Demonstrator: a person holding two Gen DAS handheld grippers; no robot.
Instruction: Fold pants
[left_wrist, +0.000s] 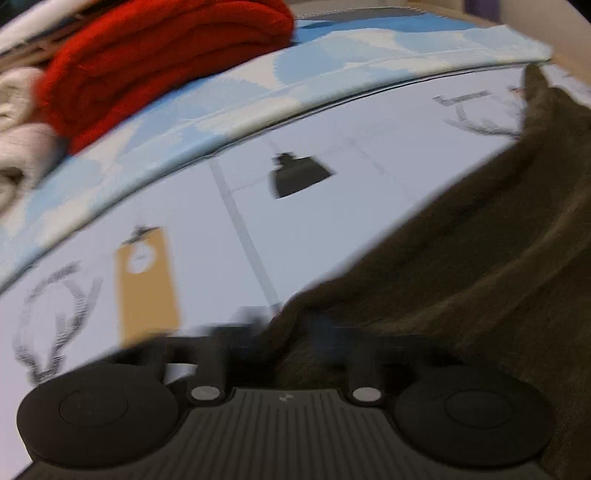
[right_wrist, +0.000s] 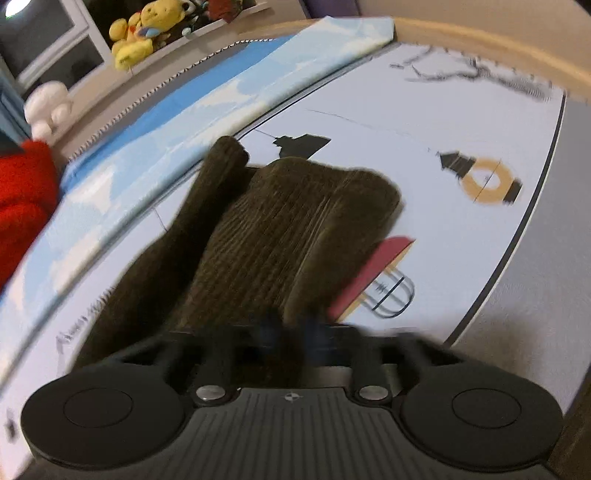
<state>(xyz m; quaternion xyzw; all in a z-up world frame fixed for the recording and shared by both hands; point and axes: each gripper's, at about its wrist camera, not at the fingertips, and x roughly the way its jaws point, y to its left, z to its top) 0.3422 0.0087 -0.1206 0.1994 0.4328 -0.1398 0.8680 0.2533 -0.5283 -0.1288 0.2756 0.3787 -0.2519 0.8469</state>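
Note:
Dark olive-brown knit pants (right_wrist: 280, 236) lie on a white printed sheet (right_wrist: 424, 122); they also show in the left wrist view (left_wrist: 461, 266) at the right. My right gripper (right_wrist: 291, 332) is shut on the near edge of the pants, its blue pads (right_wrist: 271, 332) blurred by motion and close together in the cloth. My left gripper (left_wrist: 295, 339) is at the pants' left edge, its fingers (left_wrist: 325, 336) pressed into the fabric and blurred. One pants leg end (right_wrist: 225, 155) points away toward the blue fabric.
A blue and white cloud-print fabric (left_wrist: 332, 70) lies along the far side of the sheet. A folded red garment (left_wrist: 162, 62) and cream knitwear (left_wrist: 18, 122) sit on it at left. Yellow plush toys (right_wrist: 140, 33) stand on a shelf behind. The sheet's right edge (right_wrist: 532, 206) meets grey floor.

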